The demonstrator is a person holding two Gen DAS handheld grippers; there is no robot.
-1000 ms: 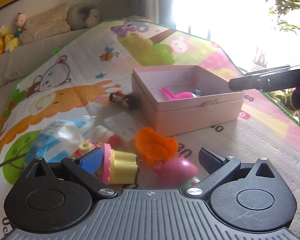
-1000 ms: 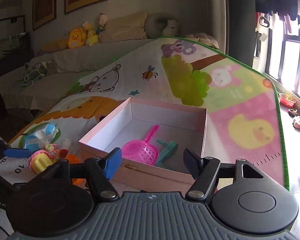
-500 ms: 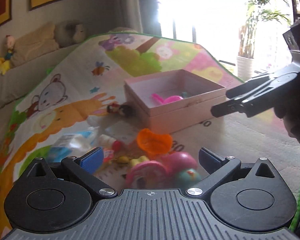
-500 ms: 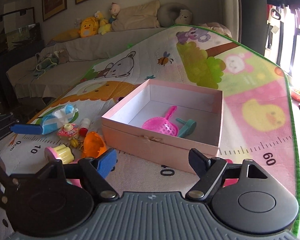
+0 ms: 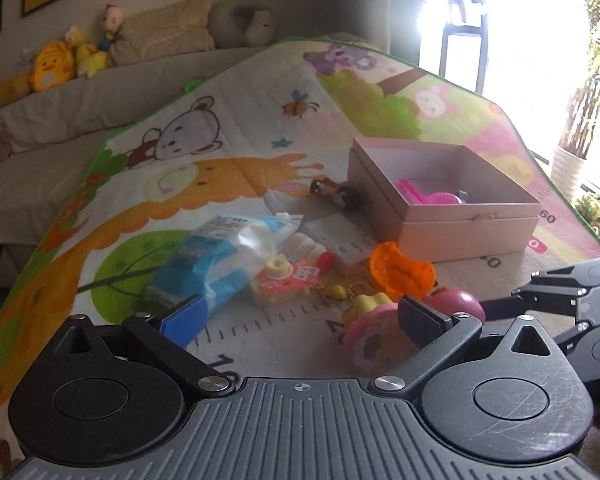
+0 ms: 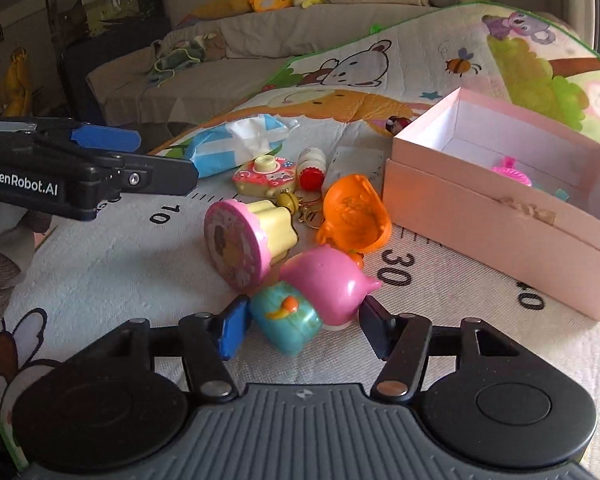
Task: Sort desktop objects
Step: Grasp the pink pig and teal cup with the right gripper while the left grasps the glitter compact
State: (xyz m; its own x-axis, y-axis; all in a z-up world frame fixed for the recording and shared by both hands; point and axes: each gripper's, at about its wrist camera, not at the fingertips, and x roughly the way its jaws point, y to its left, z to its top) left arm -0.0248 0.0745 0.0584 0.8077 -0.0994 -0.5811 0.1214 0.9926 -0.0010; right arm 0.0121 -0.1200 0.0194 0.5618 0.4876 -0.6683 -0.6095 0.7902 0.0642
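A pile of small toys lies on the play mat: a pink and yellow cupcake toy (image 6: 248, 244), an orange shell (image 6: 356, 212), a pink pig-shaped toy (image 6: 328, 276), a teal toy (image 6: 286, 320), a toy camera (image 6: 266, 176) and a tissue pack (image 6: 240, 146). The pink box (image 6: 496, 216) holds a pink scoop (image 6: 512, 172). My right gripper (image 6: 300, 328) is open, low over the mat, with the teal and pink toys between its fingers. My left gripper (image 5: 300, 312) is open and empty above the pile; the cupcake toy (image 5: 376, 332) lies by its right finger.
A small doll figure (image 5: 340, 194) lies left of the box (image 5: 444, 208). A white card (image 5: 340, 240) and a keychain (image 5: 336, 292) lie among the toys. A sofa with plush toys (image 5: 56, 66) runs behind the mat. A plant pot (image 5: 568, 168) stands by the window.
The right gripper has dropped from over the box down to the toy pile, bracketing the teal and pink toys. The left gripper has drawn back and left, open and empty.
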